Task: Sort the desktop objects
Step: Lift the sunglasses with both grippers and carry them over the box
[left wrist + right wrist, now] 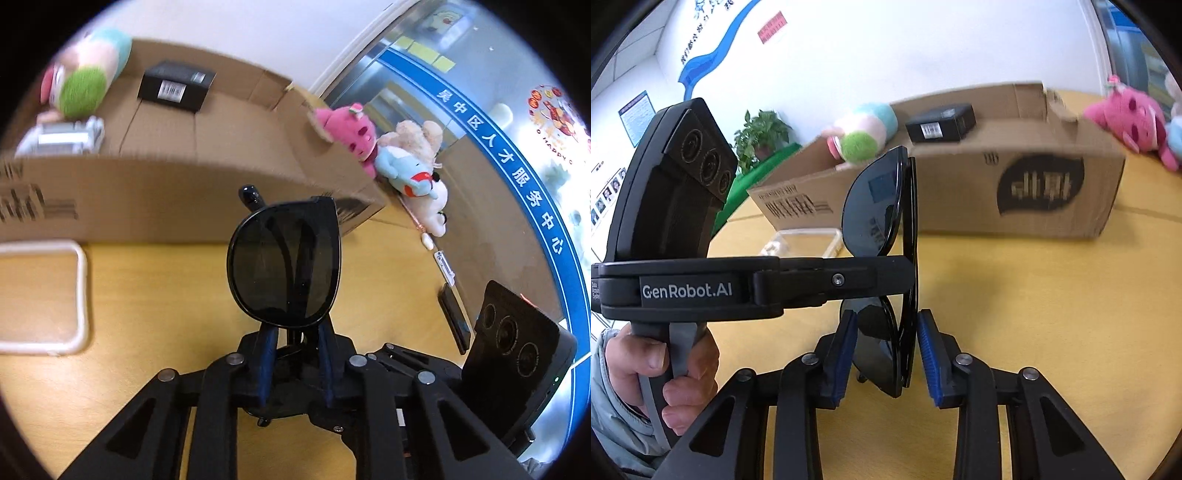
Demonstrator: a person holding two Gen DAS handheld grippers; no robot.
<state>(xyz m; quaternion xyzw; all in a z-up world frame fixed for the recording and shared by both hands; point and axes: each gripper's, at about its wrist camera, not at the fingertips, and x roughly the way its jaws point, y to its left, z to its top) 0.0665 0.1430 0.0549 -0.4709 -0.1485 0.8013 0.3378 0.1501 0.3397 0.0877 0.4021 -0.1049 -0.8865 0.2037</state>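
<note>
Left wrist view: the left gripper pinches the folded sunglasses upright above the table, near the box.

Right wrist view: the right gripper stands part open, its pads flanking the sunglasses without clear contact. Best to close on the frame, not the lens, before the left lets go.

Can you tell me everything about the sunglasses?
The sunglasses are black, with a shiny plastic-looking frame and dark round lenses. They are folded, the arms crossed behind the lenses. They are held up above the yellow table, standing on end, one lens over the other. The left gripper has its jaws shut on them. The right gripper has its blue pads on either side of the lower lens, not visibly touching.
</note>
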